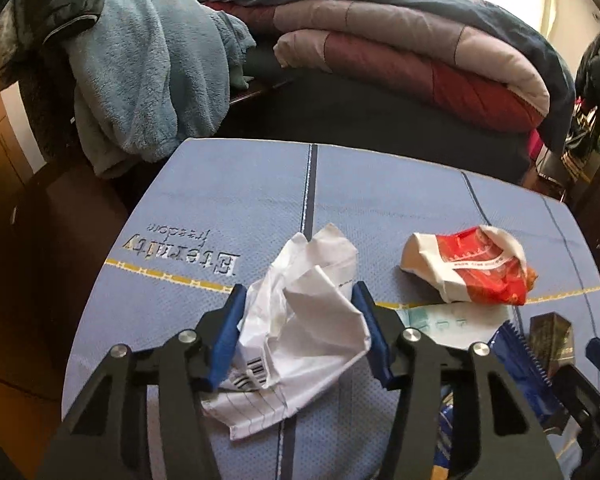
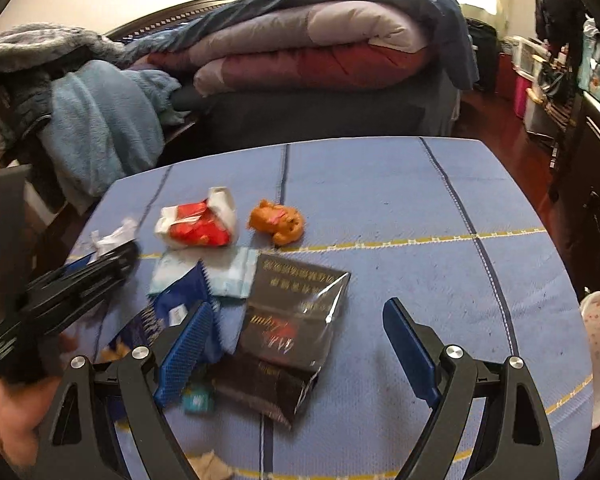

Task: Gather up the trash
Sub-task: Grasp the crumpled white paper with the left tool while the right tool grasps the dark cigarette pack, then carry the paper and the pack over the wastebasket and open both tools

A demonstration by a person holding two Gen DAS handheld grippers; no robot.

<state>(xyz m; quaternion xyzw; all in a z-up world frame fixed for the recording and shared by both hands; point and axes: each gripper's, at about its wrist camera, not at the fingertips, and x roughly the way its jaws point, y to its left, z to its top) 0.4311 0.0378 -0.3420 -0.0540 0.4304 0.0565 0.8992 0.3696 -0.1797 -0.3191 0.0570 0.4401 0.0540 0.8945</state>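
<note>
Blue fingers of left gripper [image 1: 298, 308] pitched down, clamping crumpled white paper [image 1: 304, 320]; right gripper [image 2: 300, 336] gapes wide over black packet [image 2: 296, 316], red wrapper [image 2: 198, 224] at eleven o'clock on desk [image 2: 400, 220].

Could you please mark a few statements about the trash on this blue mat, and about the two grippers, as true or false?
1. The left gripper has crumpled white paper between its fingers. True.
2. The right gripper is shut on the black packet. False: its jaws stand wide open, gripping nothing.
3. A red and white wrapper lies on the blue mat. True.
4. The orange toy sits on top of the black packet. False: it sits on the mat, apart from it.
</note>
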